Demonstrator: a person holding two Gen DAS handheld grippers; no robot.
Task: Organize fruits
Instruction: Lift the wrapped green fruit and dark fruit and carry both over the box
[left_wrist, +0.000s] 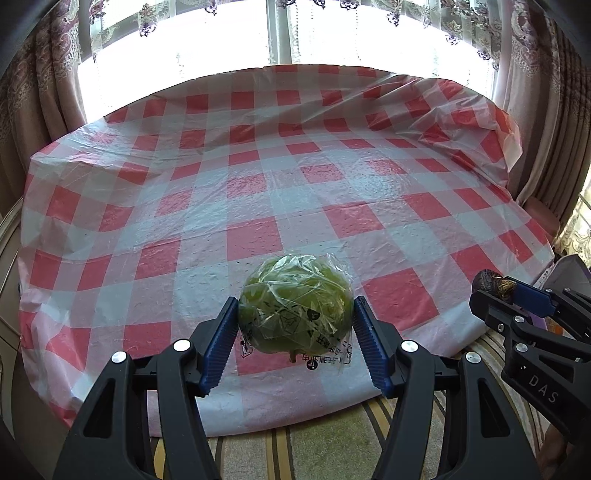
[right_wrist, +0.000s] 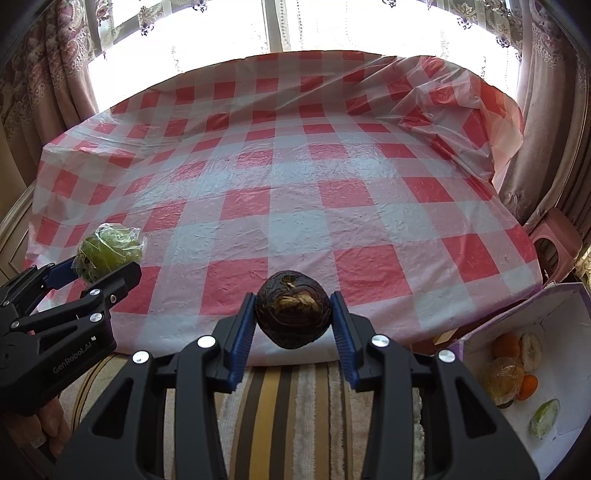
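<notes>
My left gripper (left_wrist: 294, 325) is shut on a green fruit wrapped in clear plastic (left_wrist: 293, 304), held above the near edge of the red-checked table (left_wrist: 258, 192). My right gripper (right_wrist: 293, 317) is shut on a dark brown wrinkled fruit (right_wrist: 293, 314), held over the table's near edge. In the right wrist view the left gripper (right_wrist: 99, 271) with the green fruit (right_wrist: 109, 251) is at the left. In the left wrist view the right gripper (left_wrist: 493, 291) with the brown fruit (left_wrist: 487, 282) is at the right.
A white and purple cardboard box (right_wrist: 569, 369) at the lower right holds several fruits, among them oranges (right_wrist: 508, 345) and a green piece (right_wrist: 545, 417). A striped rug (right_wrist: 295, 406) lies below. A pink stool (right_wrist: 554, 247) stands right of the table. Curtains and a bright window stand behind.
</notes>
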